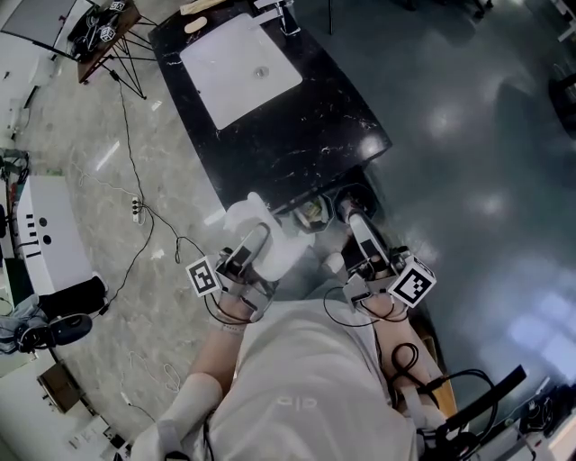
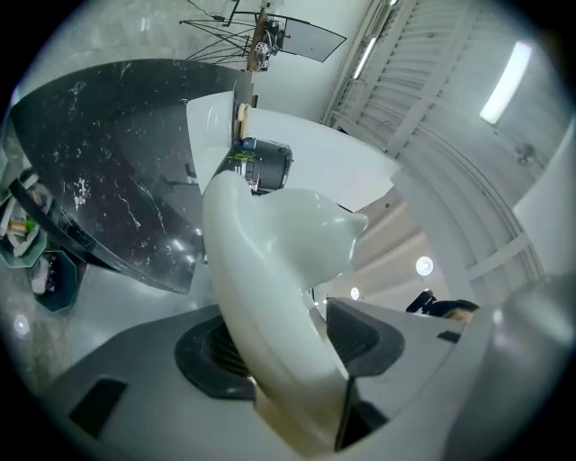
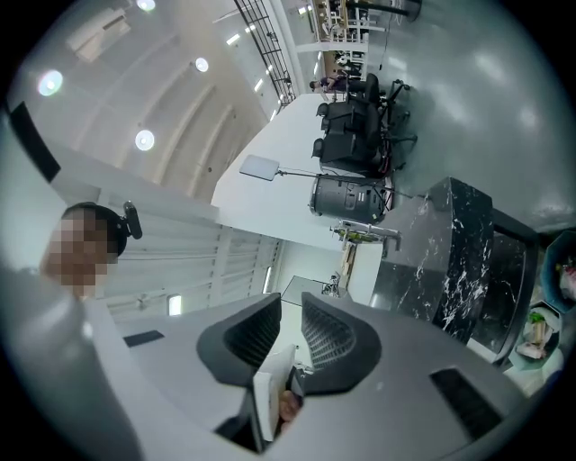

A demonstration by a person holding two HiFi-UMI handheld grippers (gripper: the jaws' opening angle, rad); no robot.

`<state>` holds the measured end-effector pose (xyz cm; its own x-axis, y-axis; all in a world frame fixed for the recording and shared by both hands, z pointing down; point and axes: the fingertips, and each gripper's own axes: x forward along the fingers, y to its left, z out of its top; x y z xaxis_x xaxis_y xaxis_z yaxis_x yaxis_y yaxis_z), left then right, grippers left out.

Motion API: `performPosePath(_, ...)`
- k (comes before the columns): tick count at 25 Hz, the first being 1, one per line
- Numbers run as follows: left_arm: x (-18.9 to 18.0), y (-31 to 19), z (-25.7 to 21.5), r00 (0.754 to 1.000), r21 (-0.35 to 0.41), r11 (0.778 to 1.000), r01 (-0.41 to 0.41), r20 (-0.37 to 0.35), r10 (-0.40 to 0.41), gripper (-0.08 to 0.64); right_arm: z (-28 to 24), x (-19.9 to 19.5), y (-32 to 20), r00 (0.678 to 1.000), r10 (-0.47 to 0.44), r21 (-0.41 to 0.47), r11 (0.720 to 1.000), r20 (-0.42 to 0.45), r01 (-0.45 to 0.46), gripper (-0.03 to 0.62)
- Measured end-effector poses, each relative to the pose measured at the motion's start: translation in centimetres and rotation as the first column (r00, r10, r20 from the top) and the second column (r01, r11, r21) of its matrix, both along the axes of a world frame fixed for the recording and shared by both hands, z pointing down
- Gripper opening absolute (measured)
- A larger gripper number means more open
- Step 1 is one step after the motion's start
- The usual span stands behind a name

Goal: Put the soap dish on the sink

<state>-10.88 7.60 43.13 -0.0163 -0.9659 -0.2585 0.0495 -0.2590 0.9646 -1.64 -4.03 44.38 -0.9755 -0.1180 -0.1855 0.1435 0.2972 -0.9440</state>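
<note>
A white soap dish (image 1: 261,225) sits in my left gripper (image 1: 255,241), low in front of the near edge of the black marble counter (image 1: 297,135). In the left gripper view the dish (image 2: 270,261) fills the space between the dark pads (image 2: 211,347), and the left gripper (image 2: 288,338) is shut on it. The white sink basin (image 1: 238,67) is set into the far part of the counter, with a faucet (image 1: 288,18) behind it. My right gripper (image 1: 354,221) is beside the left one, near the counter edge. In its own view the right gripper (image 3: 286,311) shows only a thin slit and holds nothing.
A shelf under the counter's near edge holds small items (image 1: 312,212), seen as teal trays (image 2: 22,239) in the left gripper view. A tripod stand (image 1: 117,45) is left of the counter. Cables and a power strip (image 1: 137,210) lie on the floor at left.
</note>
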Motion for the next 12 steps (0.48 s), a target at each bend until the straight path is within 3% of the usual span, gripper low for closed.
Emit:
performPosePath(4,-1.9,-0.5,0.6,0.999,-0.059,0.998,0.013,0.049,-0.010,0.247,0.3,-1.4,-0.6,1.000,0.001,0.013,1.000,-0.013,-0.001,0.080)
performPosePath(7,-3.8,-1.1,1.2,0.980,-0.152,0.988,0.033,0.201,-0.002,0.247,0.0,-2.5,-1.1,1.000,0.016,0.024,1.000,-0.020,-0.015,0.080)
performPosePath(10,-6.2,-2.3,1.4,0.928,-0.229,0.973,0.041,0.369,0.048,0.245,-0.4,-3.3,-1.7,0.999,0.047,0.037,0.998,-0.027,-0.046,0.080)
performPosePath(12,-7.7,-3.9,1.3,0.866,-0.269,0.963,0.031,0.488,0.108,0.245,-0.7,-3.6,-2.3,0.996,0.077,0.047,0.996,-0.034,-0.076,0.080)
